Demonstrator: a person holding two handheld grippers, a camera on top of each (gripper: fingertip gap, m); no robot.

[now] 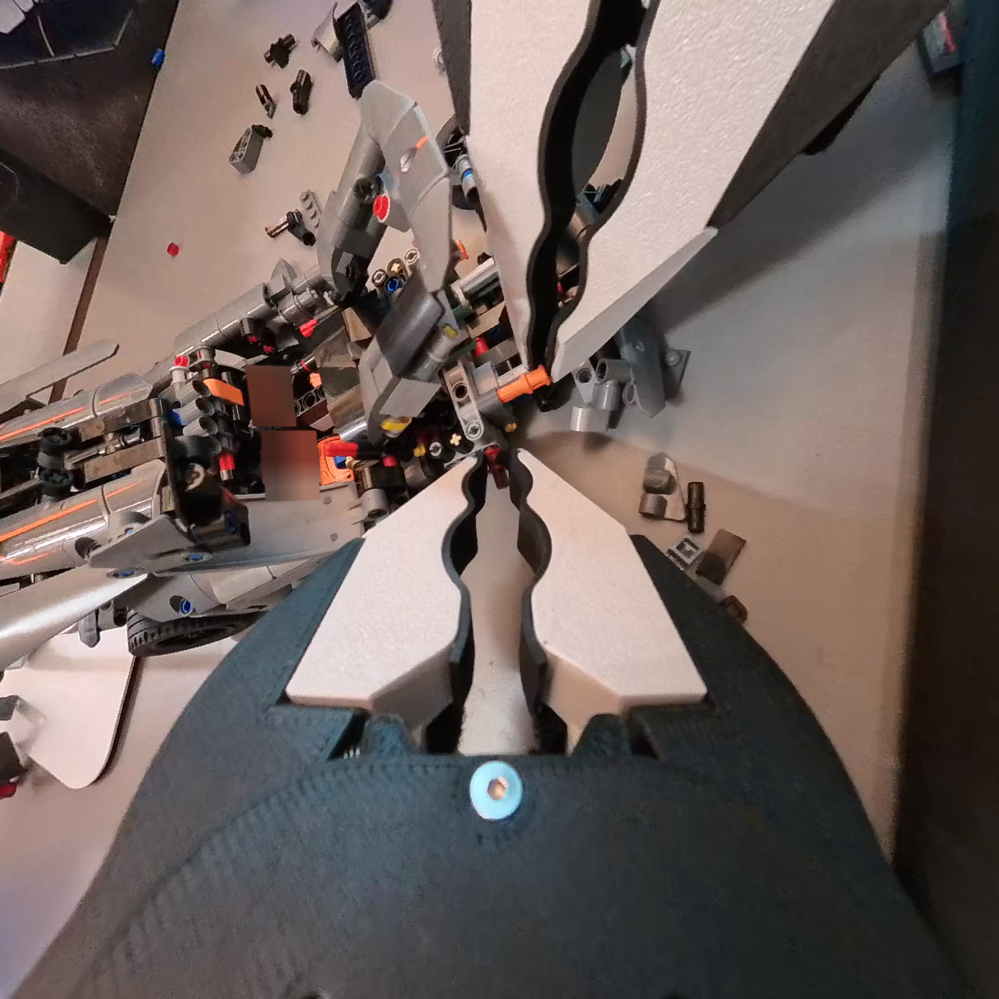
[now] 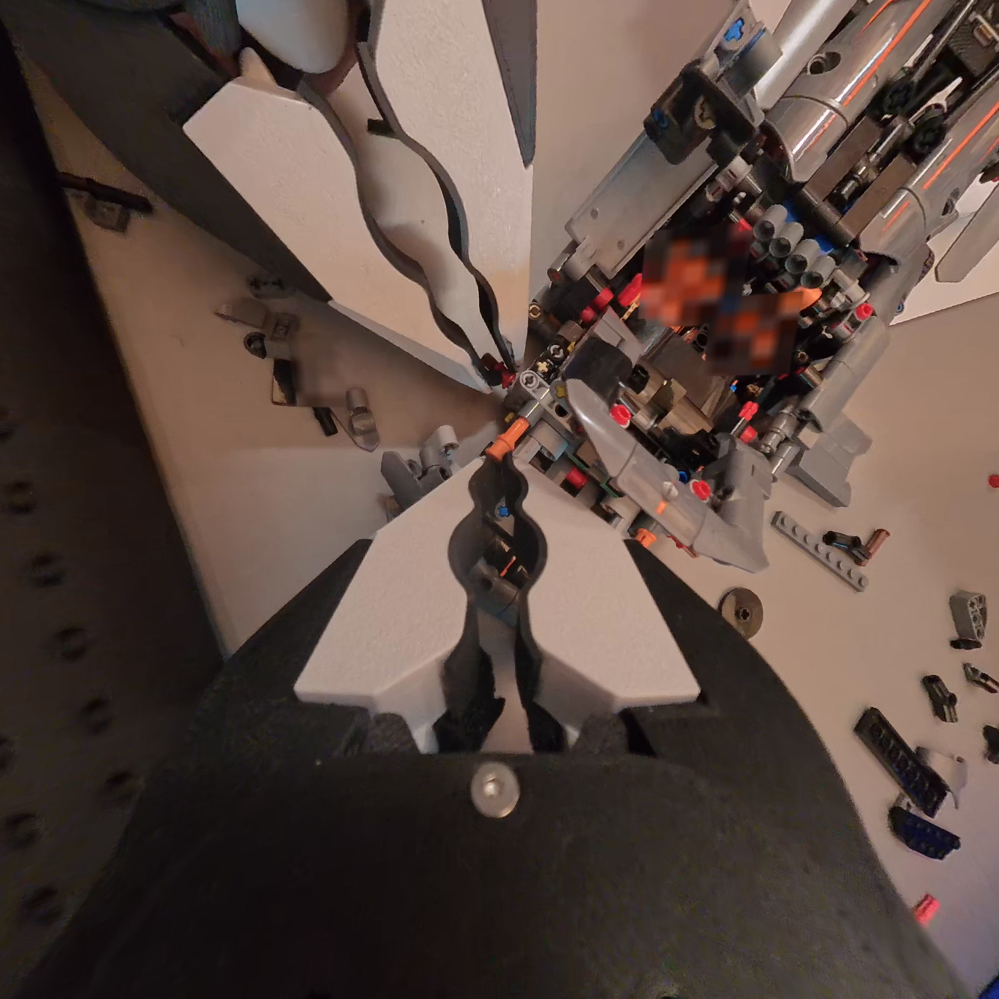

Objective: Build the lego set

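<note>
A large silver and grey Technic car model with orange stripes lies on the pale table; it also shows in the right wrist view. My left gripper is shut on a small dark red pin, with its tips at the model's open end. My right gripper is shut at the tips on an orange pin that sticks out of a grey beam on the model. Each gripper shows in the other's view: the right one from above, the left one from the upper left. The two sets of tips are close together.
Loose pieces lie around: black connectors, a dark blue plate, grey connectors, a small grey assembly, a long grey plate, a black plate, a dark disc. A dark perforated panel borders the table. Less than 4 cm separates the two grippers' tips.
</note>
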